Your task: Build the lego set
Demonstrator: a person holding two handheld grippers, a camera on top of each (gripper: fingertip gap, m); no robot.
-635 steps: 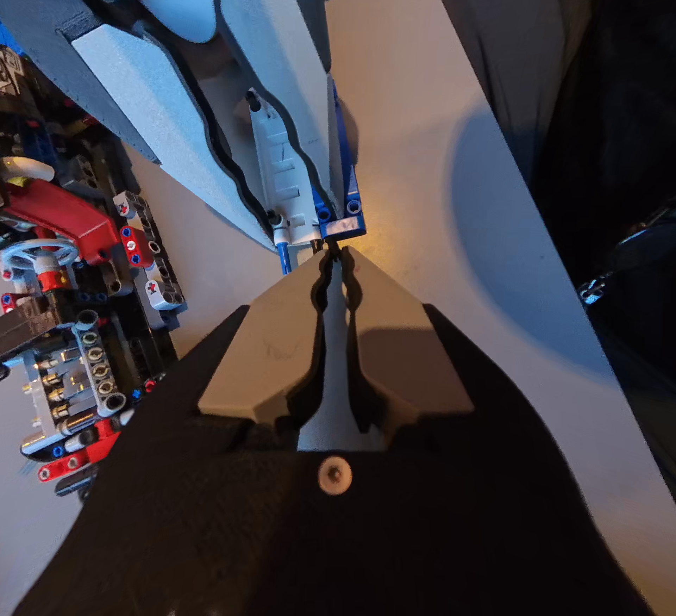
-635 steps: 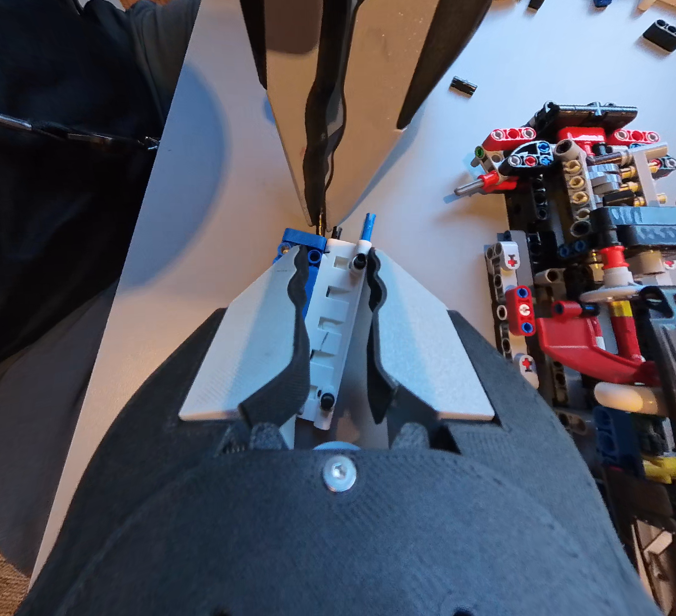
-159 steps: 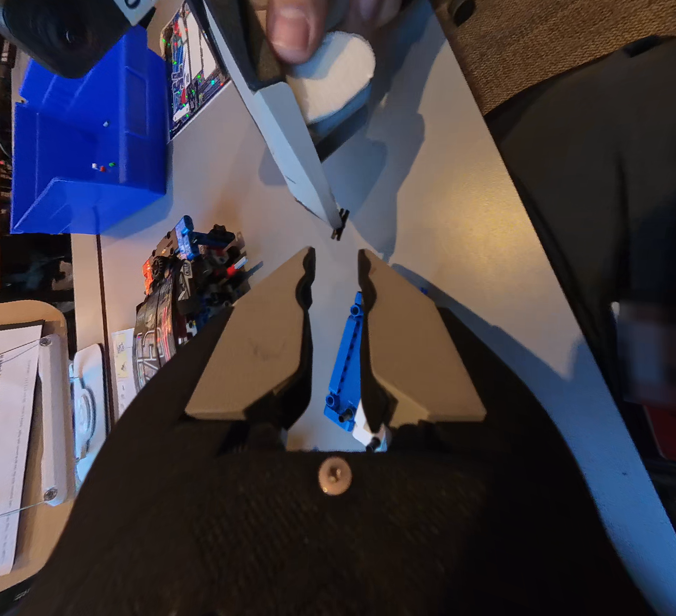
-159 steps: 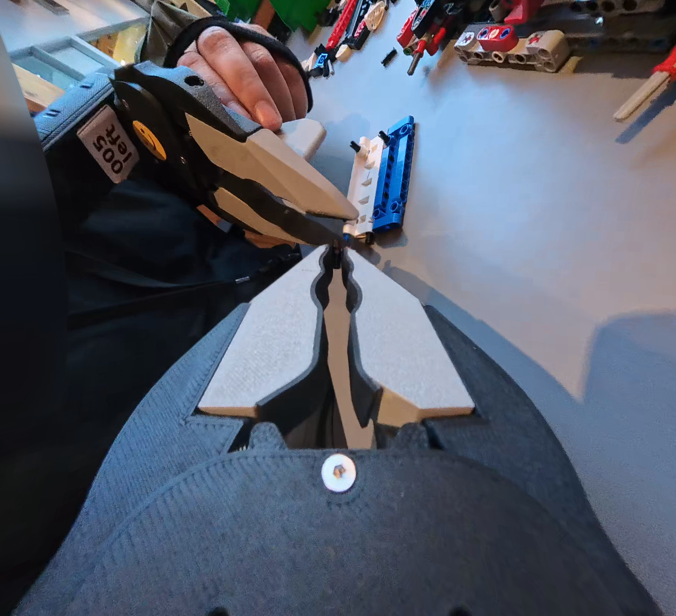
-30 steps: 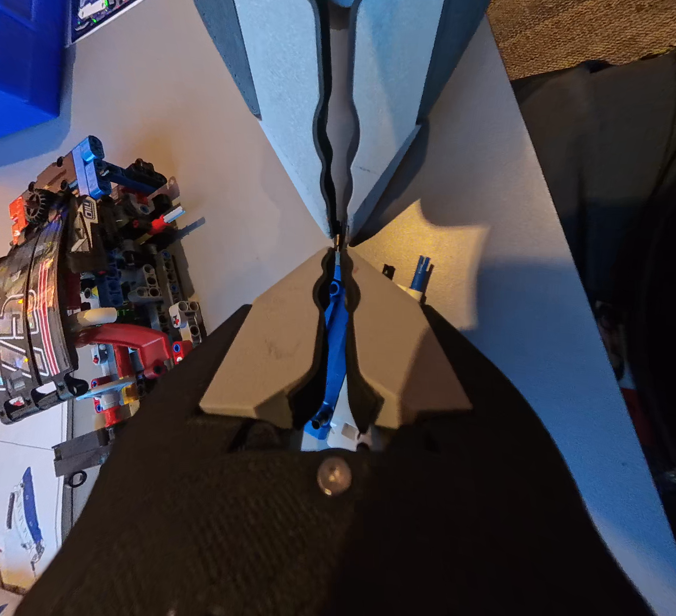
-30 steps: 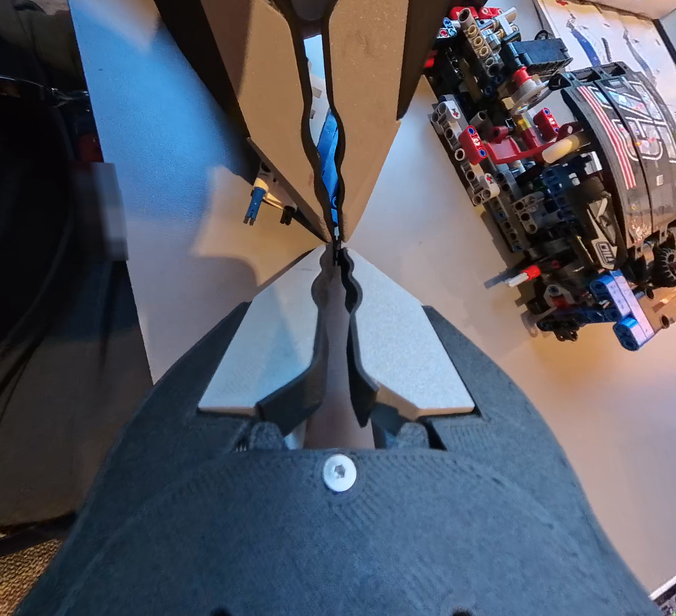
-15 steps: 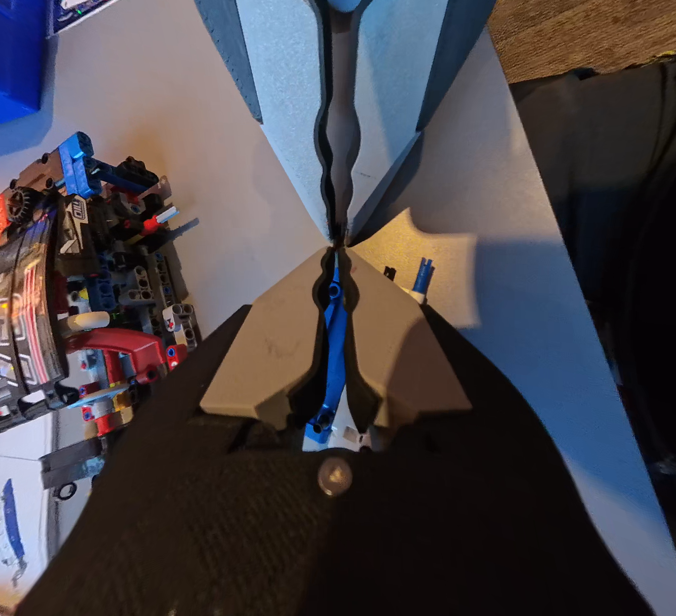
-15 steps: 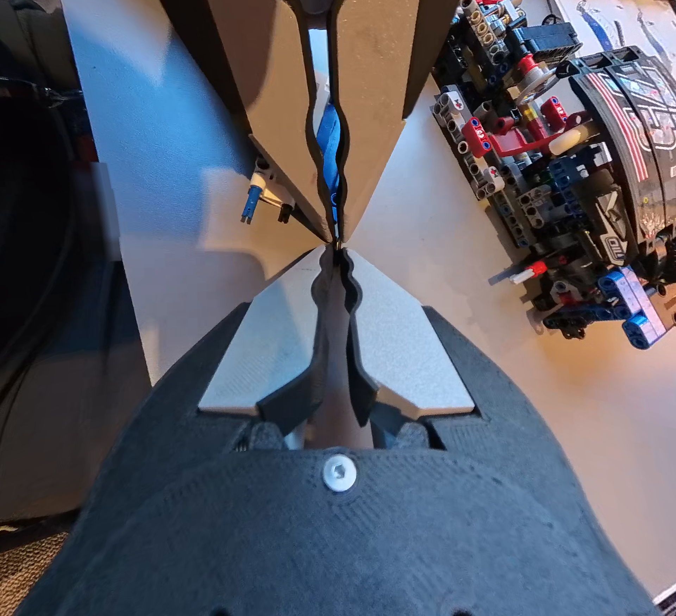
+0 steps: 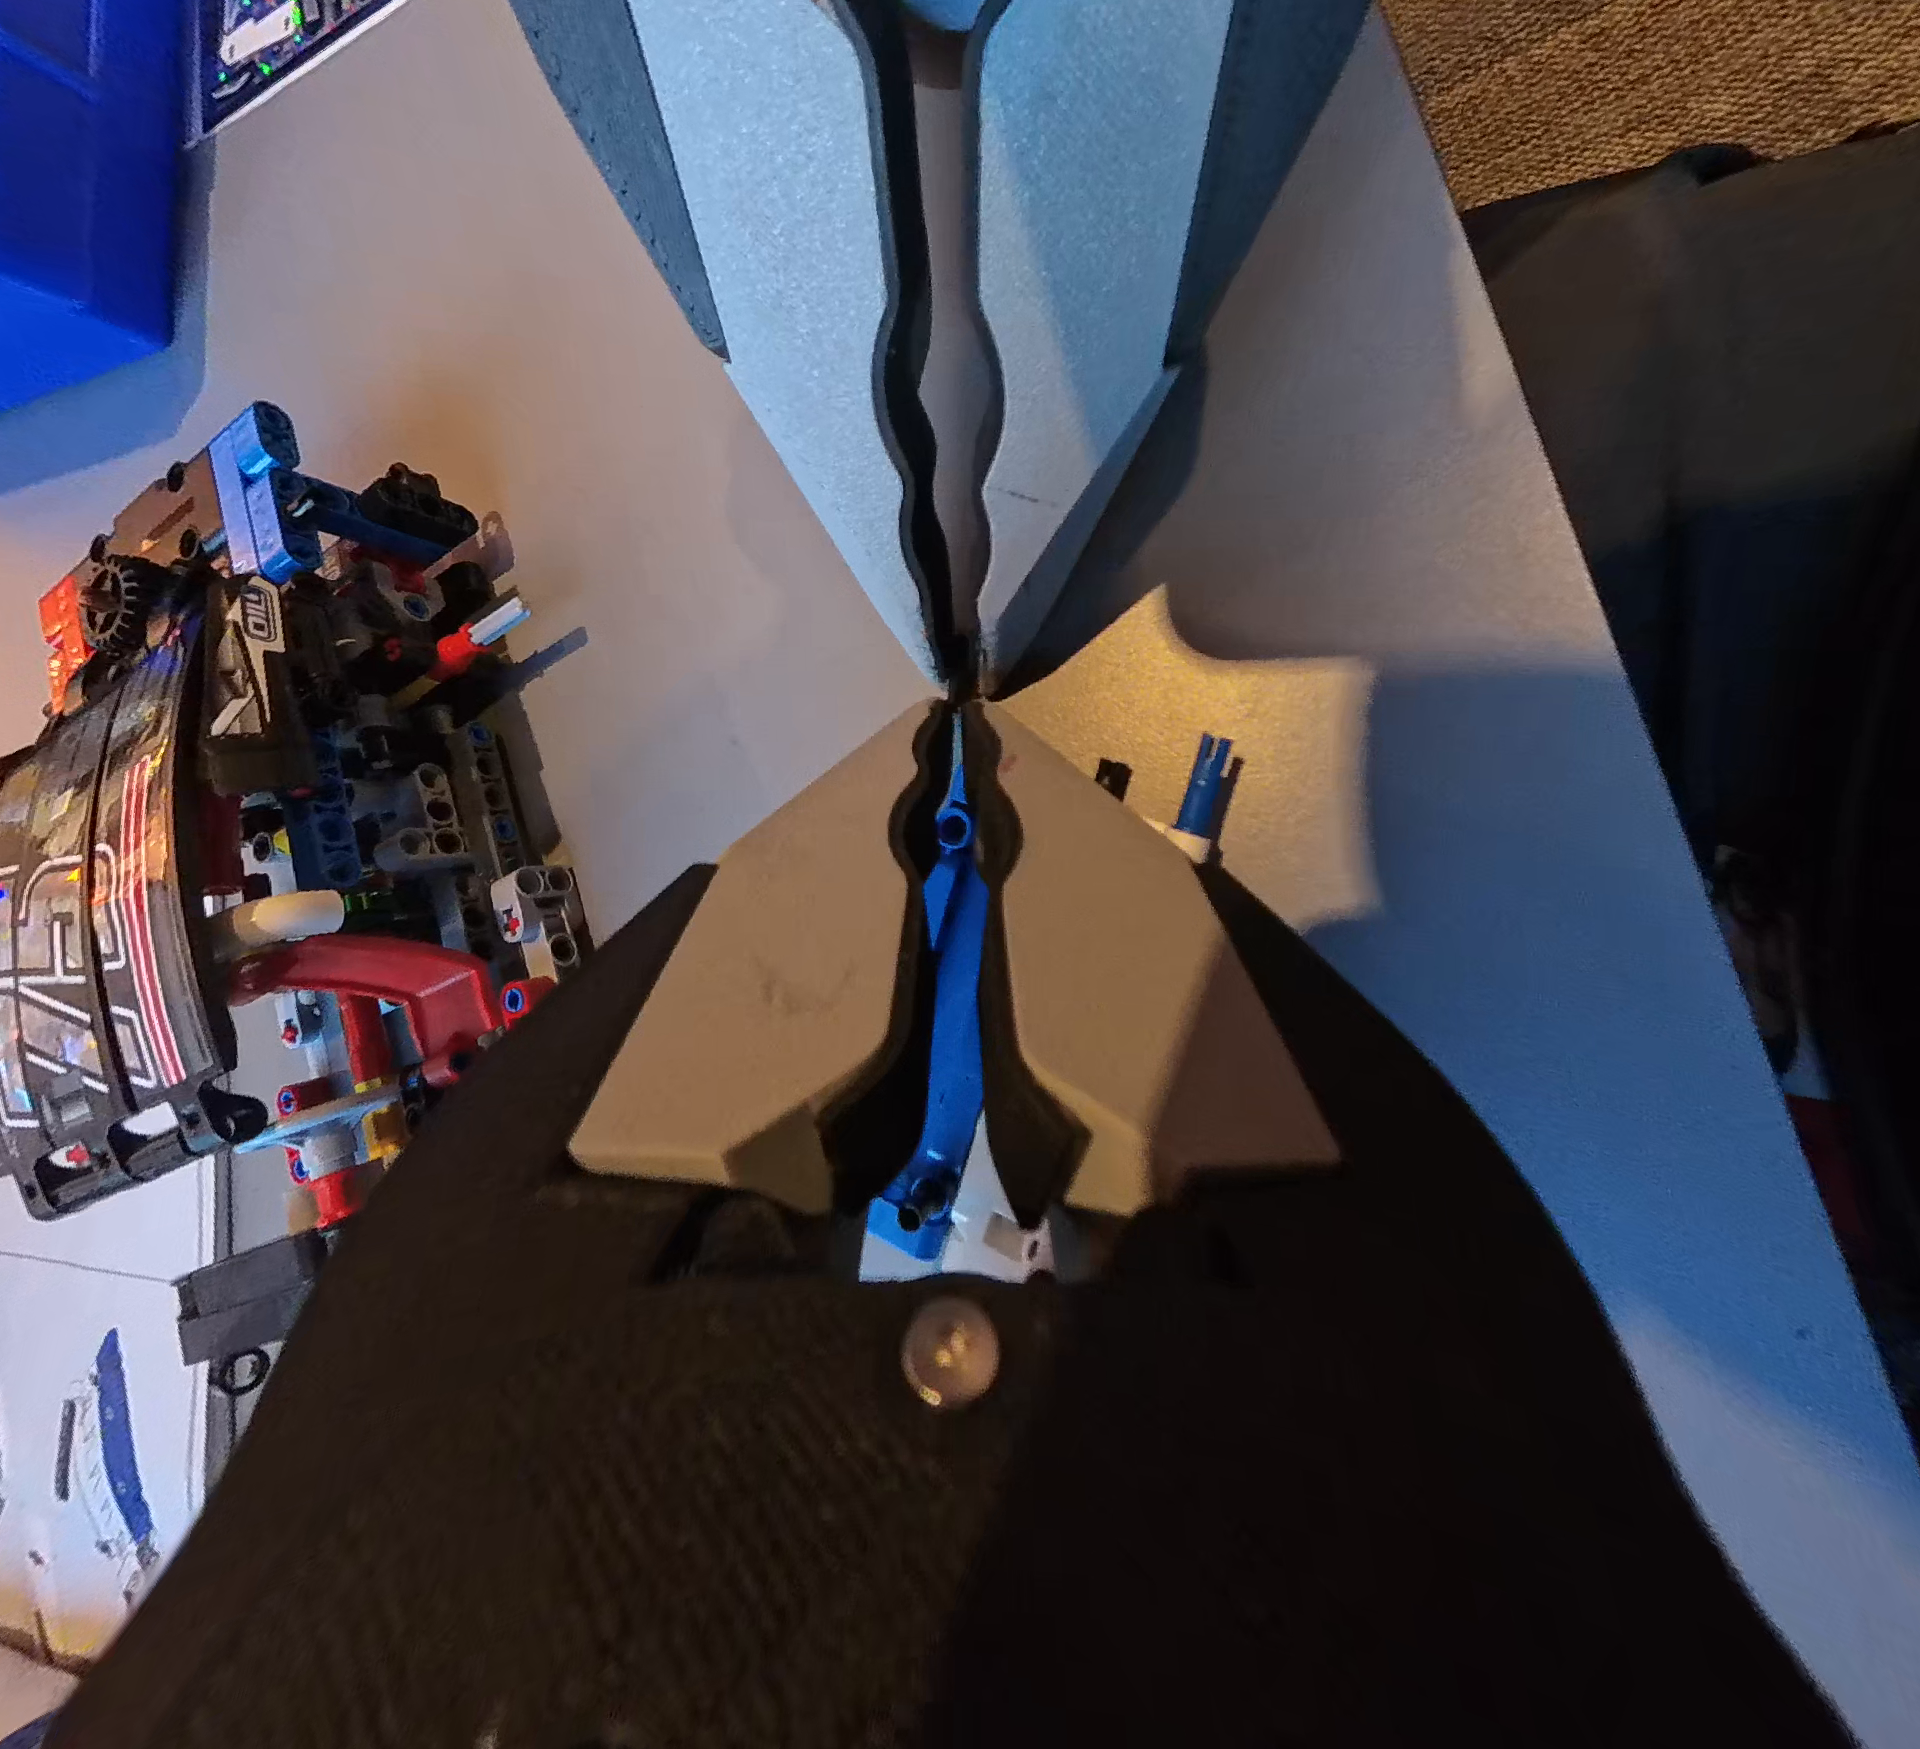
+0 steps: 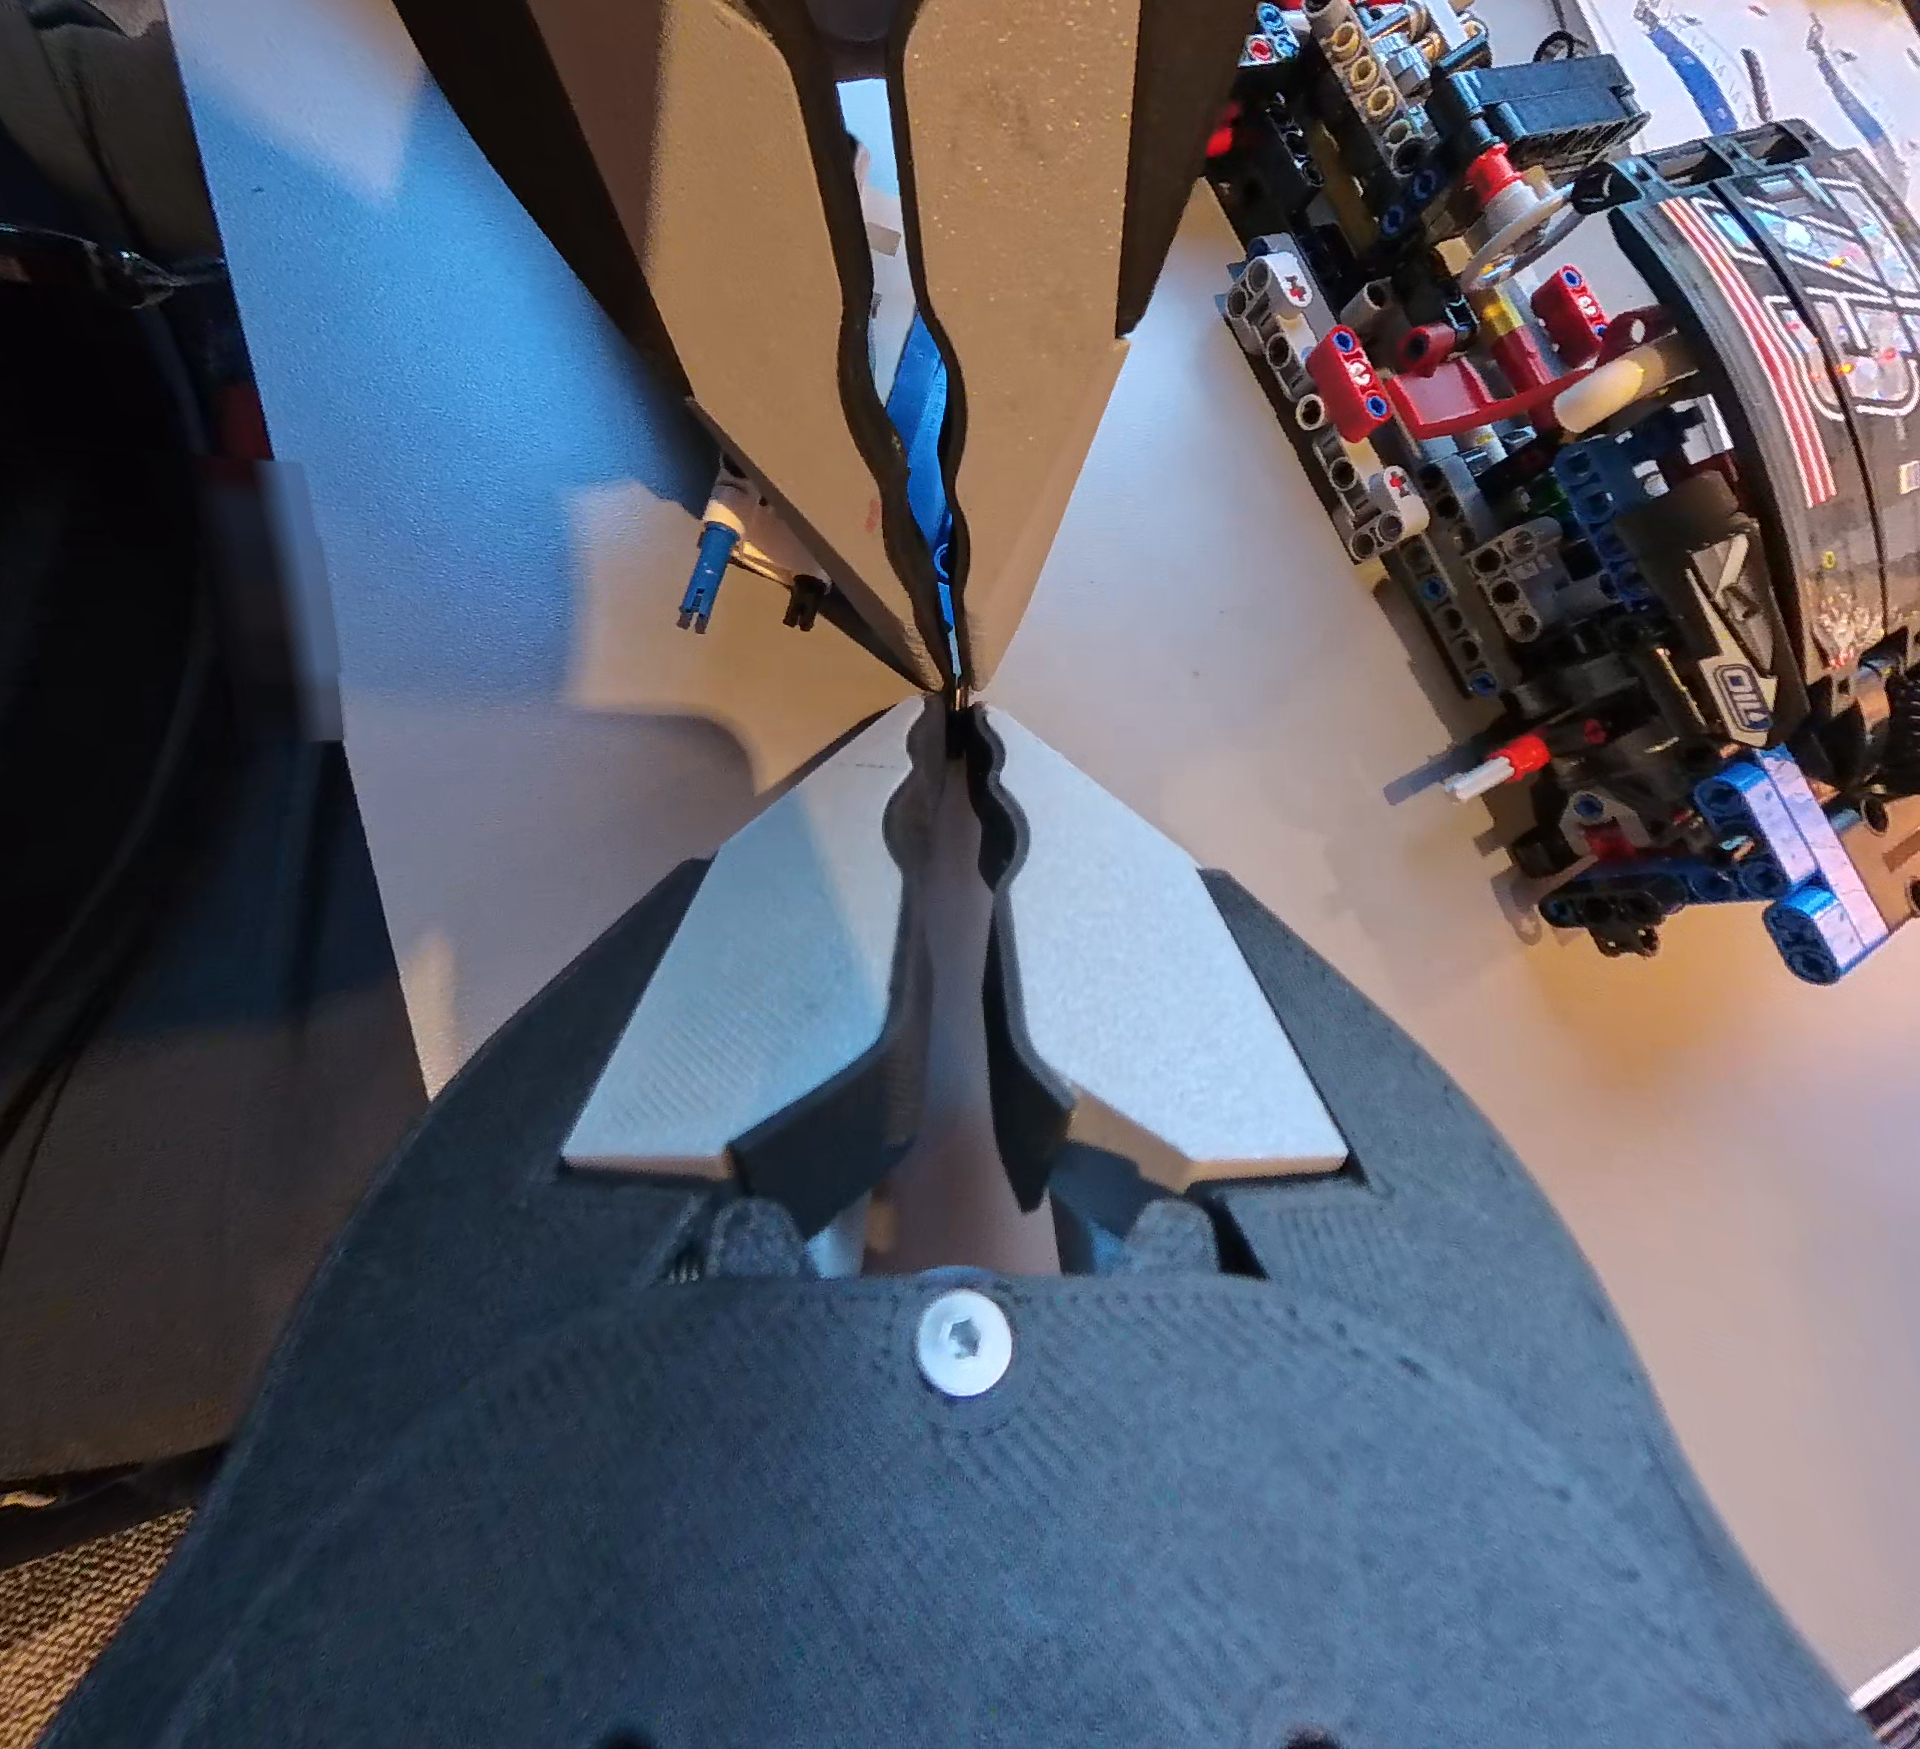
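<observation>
- We see the two grippers tip to tip above the table point(image 9: 644, 411).
- The part-built model point(image 9: 260, 826) lies to the left (left wrist view), the bin point(image 9: 73, 141) beyond it.

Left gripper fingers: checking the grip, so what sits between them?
A blue beam joined to a white piece is clamped between the left gripper fingers; the left wrist view shows it best.
</observation>
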